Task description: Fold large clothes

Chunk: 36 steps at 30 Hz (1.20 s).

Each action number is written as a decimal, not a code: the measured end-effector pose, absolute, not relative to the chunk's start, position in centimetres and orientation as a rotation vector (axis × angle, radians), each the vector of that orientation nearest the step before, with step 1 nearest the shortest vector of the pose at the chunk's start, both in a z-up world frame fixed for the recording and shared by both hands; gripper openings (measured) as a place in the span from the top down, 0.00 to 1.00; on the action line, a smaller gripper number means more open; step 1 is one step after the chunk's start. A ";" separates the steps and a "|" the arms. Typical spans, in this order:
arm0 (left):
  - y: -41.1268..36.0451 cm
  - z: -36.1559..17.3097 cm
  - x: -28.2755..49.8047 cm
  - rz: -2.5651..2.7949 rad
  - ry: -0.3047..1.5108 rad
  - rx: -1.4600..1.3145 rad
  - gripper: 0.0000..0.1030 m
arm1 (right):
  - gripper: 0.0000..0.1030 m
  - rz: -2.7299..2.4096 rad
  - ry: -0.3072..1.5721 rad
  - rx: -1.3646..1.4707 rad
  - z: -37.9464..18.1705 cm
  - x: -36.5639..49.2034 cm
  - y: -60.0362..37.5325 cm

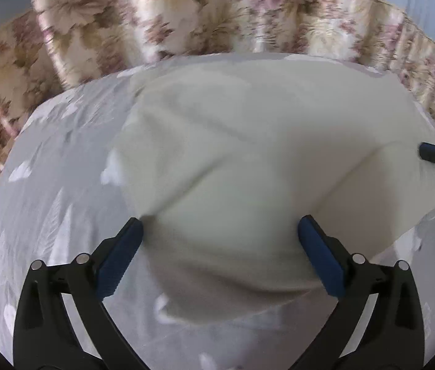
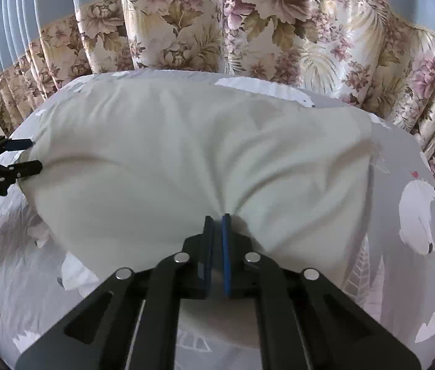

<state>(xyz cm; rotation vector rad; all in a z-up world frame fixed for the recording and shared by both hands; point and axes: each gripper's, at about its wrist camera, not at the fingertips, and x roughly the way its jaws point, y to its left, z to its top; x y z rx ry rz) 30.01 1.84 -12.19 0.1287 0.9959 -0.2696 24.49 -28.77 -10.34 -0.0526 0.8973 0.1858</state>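
Right gripper (image 2: 217, 220) pinches cream cloth (image 2: 186, 154) — left gripper (image 1: 220, 231) gapes (cloth between fingers).

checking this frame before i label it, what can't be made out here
- Cloth: its type; no collar or sleeves show in either view.
- Cloth's near edge: right wrist view, hidden behind the right gripper.
- Left gripper: open, but contact with the cloth is unclear; left wrist view is motion-blurred.
- Bed: corners cut off by the fisheye rim.
- Curtain: top cut off.

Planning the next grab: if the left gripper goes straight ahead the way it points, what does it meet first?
Most likely the cream cloth: the open left gripper already has it between its fingers. Depth is hard to judge.
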 end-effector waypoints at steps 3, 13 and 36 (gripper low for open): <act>3.6 -11.9 29.4 -0.245 1.023 0.067 0.03 | 0.97 0.173 0.902 0.011 -9.5 24.1 -29.7; -1.0 -5.7 26.6 -0.202 0.895 0.116 0.03 | 0.14 0.111 0.741 0.299 -4.7 21.9 -32.7; -10.0 -11.6 31.1 -0.212 0.972 0.203 0.03 | 0.13 0.013 0.802 0.510 -11.3 24.1 -39.5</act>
